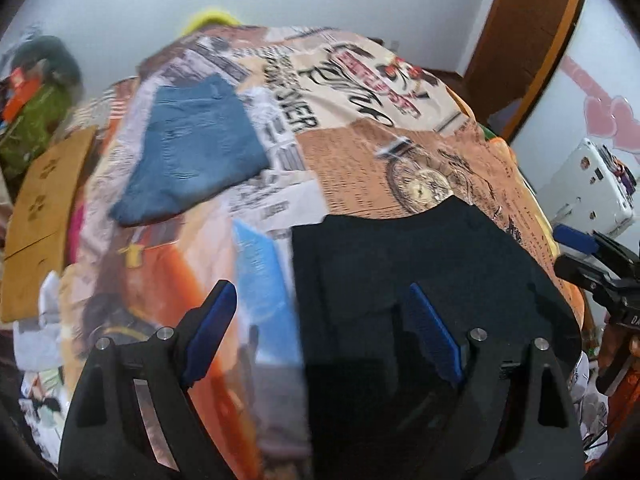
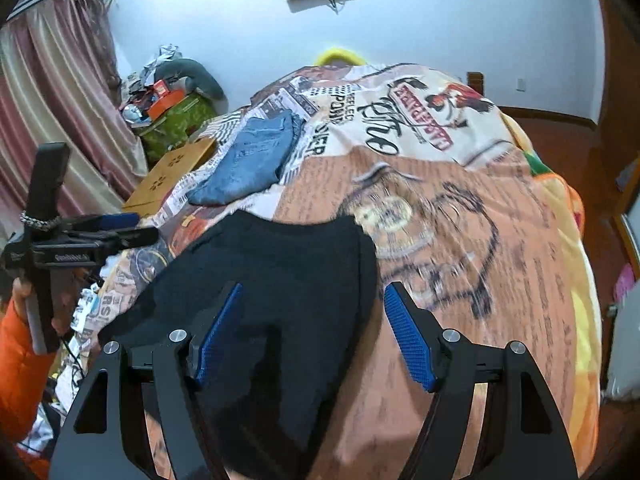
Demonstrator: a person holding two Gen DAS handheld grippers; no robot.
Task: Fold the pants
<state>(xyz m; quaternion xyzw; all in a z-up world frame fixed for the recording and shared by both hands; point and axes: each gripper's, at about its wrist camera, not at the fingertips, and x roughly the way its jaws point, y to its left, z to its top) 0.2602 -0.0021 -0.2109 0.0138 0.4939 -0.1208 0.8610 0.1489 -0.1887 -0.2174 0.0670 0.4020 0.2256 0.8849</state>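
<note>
Black pants [image 1: 420, 280] lie folded flat on the printed bedspread [image 1: 360, 152], near its front edge. My left gripper [image 1: 320, 286] hovers above their left edge, open, its blue pads [image 1: 212, 328] holding nothing. My right gripper [image 2: 314, 286] is open too, above the right part of the black pants [image 2: 280, 264], nothing pinched. Each gripper shows in the other's view: the right gripper [image 1: 592, 252] at the right edge, the left gripper [image 2: 100, 232] at the left, held by a hand with an orange sleeve [image 2: 16, 344]. Folded blue jeans [image 1: 192, 148] [image 2: 252, 164] rest farther back on the bed.
A cardboard box [image 2: 172, 176] leans at the bed's left side, with a cluttered green stand [image 2: 176, 116] and a curtain [image 2: 48, 100] behind it. A white device [image 1: 592, 188] stands right of the bed. The bedspread [image 2: 480, 240] right of the pants is bare.
</note>
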